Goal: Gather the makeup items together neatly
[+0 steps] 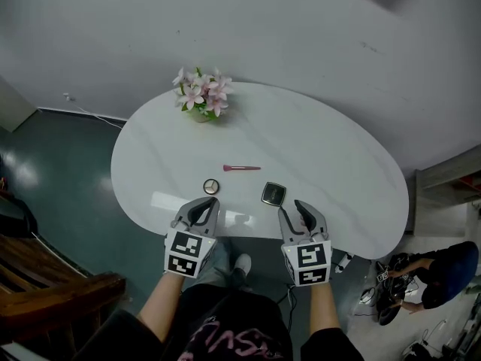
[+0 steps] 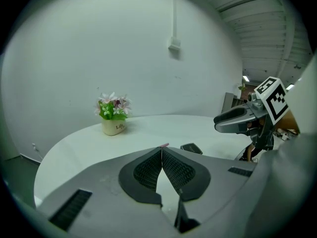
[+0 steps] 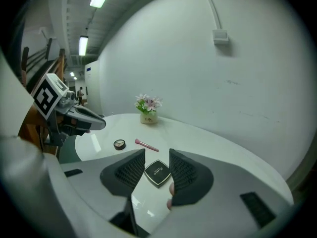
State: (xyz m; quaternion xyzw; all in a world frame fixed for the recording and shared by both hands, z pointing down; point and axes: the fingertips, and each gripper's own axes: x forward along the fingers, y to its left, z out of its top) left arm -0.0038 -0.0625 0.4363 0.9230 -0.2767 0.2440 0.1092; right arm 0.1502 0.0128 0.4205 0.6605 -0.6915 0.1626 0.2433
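Observation:
Three makeup items lie on the white oval table [image 1: 338, 164]: a pink brush [image 1: 241, 168], a small round compact [image 1: 211, 186] and a square black compact [image 1: 273, 194]. My left gripper [image 1: 206, 210] hovers over the near edge just in front of the round compact, jaws shut with nothing between them [image 2: 161, 155]. My right gripper [image 1: 296, 215] hangs close behind the square compact, jaws apart and empty. In the right gripper view the square compact [image 3: 157, 173] shows through the gap between the fingers [image 3: 157, 162], with the brush [image 3: 146, 145] and round compact [image 3: 119, 144] beyond.
A pot of pink flowers [image 1: 201, 96] stands at the table's far left edge. A wooden bench [image 1: 45, 277] sits on the floor at the left. Another person [image 1: 440, 273] crouches by equipment at the lower right. A grey wall rises behind the table.

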